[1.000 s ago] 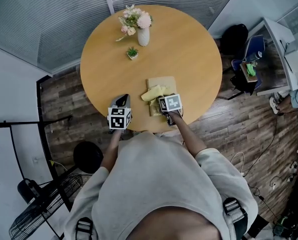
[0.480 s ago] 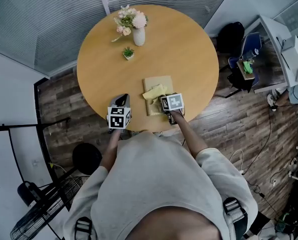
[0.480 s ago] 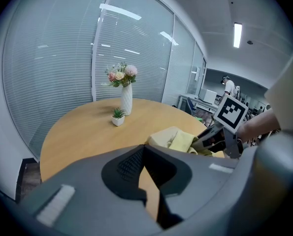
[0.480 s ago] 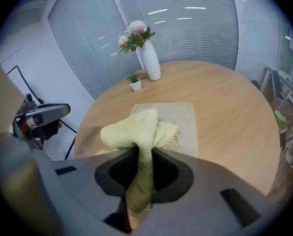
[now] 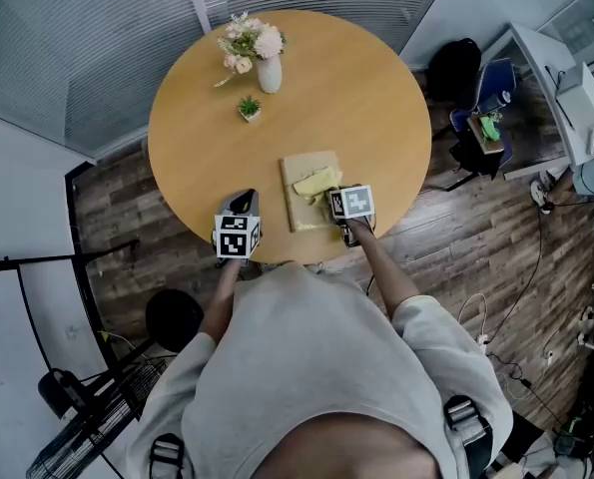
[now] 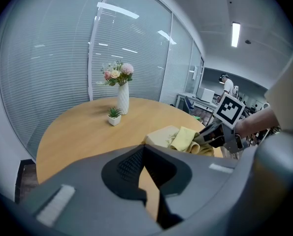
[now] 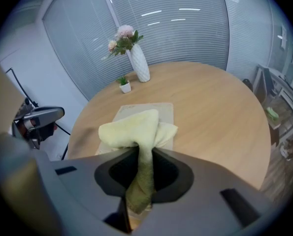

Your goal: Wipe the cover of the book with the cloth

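While the right gripper (image 7: 140,181) pinches a bunched end of the pale yellow terry cloth (image 5: 314,182) between its jaws, the rest of the cloth is heaped ahead of them on the tan, flat-lying book (image 5: 300,212). The book sits on the round light-wood table (image 5: 366,98), near the edge closest to the person and a little to their right. The cloth covers the book's right middle part, and the cover's far strip and left side show bare. The cloth touches the cover there, though where it rises into the jaws it lifts off the surface.

The left gripper (image 5: 243,199) is held over the table's near edge, to the left of the book and apart from it. Its jaws are pressed together with nothing between them — only a sliver of tabletop shows through.

On the far side of the table stands a white ribbed vase of pink and cream flowers (image 5: 268,68), with a small green plant in a white pot (image 5: 249,109) just beside it — both well apart from the book.
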`<state>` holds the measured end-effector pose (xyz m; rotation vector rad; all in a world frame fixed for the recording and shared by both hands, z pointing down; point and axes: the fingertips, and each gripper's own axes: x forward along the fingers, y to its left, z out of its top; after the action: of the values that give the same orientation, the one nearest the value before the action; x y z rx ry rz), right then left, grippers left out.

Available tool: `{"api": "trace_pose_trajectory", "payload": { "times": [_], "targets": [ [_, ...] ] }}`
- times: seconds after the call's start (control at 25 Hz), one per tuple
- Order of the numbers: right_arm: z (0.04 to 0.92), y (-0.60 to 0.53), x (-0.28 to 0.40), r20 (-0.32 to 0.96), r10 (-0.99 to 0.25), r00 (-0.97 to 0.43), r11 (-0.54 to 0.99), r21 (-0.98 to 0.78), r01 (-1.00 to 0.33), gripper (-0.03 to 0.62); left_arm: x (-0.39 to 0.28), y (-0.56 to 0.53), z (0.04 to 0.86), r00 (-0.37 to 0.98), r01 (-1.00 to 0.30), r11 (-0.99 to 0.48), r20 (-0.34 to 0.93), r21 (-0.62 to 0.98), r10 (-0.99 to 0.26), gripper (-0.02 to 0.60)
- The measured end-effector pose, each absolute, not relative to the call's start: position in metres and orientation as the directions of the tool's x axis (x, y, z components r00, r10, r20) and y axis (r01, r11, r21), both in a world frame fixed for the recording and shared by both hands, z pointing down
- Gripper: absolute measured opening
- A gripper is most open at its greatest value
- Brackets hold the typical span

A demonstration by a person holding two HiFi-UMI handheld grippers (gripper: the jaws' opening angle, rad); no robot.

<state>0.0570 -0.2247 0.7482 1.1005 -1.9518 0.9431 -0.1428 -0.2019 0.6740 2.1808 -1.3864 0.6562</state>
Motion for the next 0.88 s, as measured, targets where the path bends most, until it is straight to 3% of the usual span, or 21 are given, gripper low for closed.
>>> {"api": "trace_pose_trajectory", "payload": {
  "times": [0.88],
  "targets": [
    [0.747,-0.23,0.111,0.851,-0.431,-0.301,0.28,-0.191,-0.941,0.068,-0.133,-0.2,0.681,0.399,-0.904,-0.401,0.626,0.148,-0.67,0.009]
  ]
}}
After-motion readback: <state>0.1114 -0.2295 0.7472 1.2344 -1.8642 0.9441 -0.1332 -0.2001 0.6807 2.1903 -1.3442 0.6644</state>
